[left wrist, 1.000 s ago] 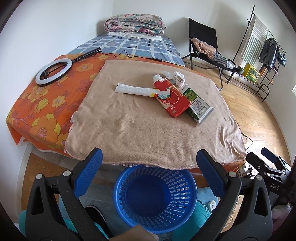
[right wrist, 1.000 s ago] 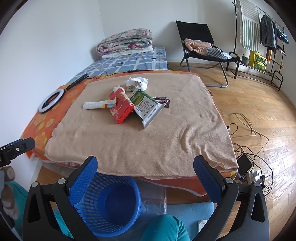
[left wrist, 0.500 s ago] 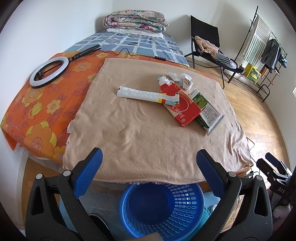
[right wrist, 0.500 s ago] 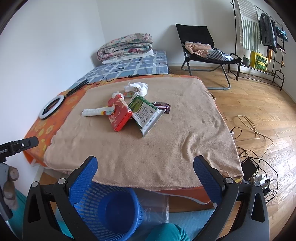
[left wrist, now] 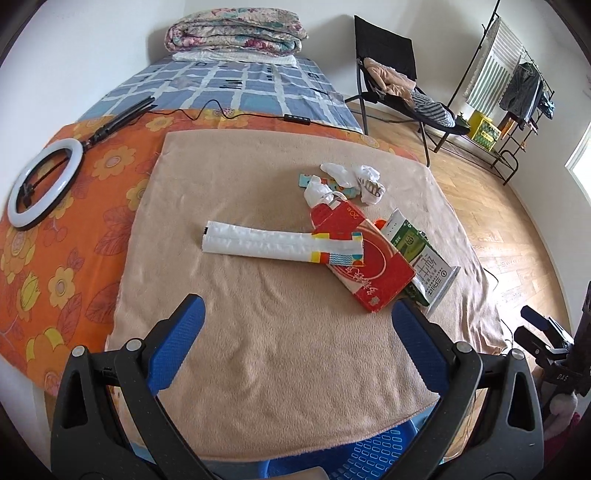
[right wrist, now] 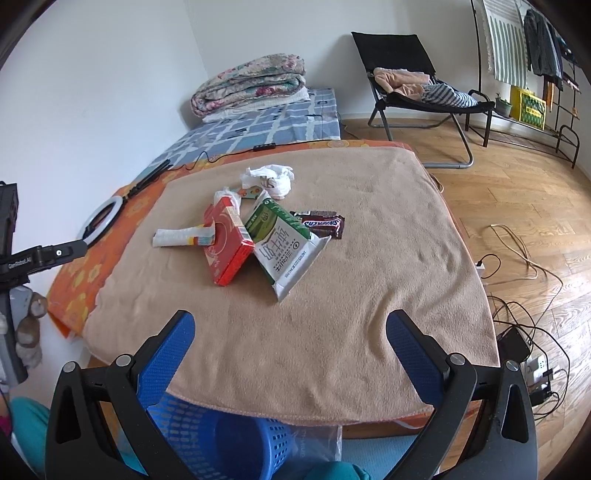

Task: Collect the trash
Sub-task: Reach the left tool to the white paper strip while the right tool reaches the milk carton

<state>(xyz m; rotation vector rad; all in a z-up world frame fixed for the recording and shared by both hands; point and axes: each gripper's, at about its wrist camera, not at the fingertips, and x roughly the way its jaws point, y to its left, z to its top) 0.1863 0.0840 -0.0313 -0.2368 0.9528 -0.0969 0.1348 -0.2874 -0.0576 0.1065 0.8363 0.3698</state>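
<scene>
Surface: tan blanket (left wrist: 280, 354) spread over an orange floral sheet (left wrist: 66, 236); a blue checked sheet (left wrist: 236, 88) lies beyond, with a folded quilt (left wrist: 236, 35) stacked at the far end against the wall.
Room: white walls, wood floor (right wrist: 517, 206); black folding chair (right wrist: 413, 77) with clothes on it; clothes rack (left wrist: 517, 92) at far right; cables and a power strip (right wrist: 535, 369) on the floor beside the bed.
Other items: ring light (left wrist: 44, 184) flat on the orange sheet, left of the blanket.
Trash location: clustered on the far middle of the blanket, pieces touching or overlapping.
Red box (left wrist: 365, 269): long axis diagonal, one end toward the far left, the other toward the near right.
White wrapper (left wrist: 266, 243): long axis roughly left to right in the left view; its coloured end lies on the red box.
Green carton (right wrist: 284, 243): just right of the red box, touching it; opened end points toward the cameras.
Snickers bar (right wrist: 321, 223): behind the carton, lying crosswise.
Tissues (right wrist: 269, 179): crumpled, at the far side of the cluster.
Basket (right wrist: 221, 439): blue, on the floor at the near edge of the bed, partly under the blanket's overhang.
Left gripper (left wrist: 295, 317): jaws wide apart, nothing between them, over the near blanket.
Right gripper (right wrist: 290, 328): jaws wide apart, holding nothing, over the near blanket.
</scene>
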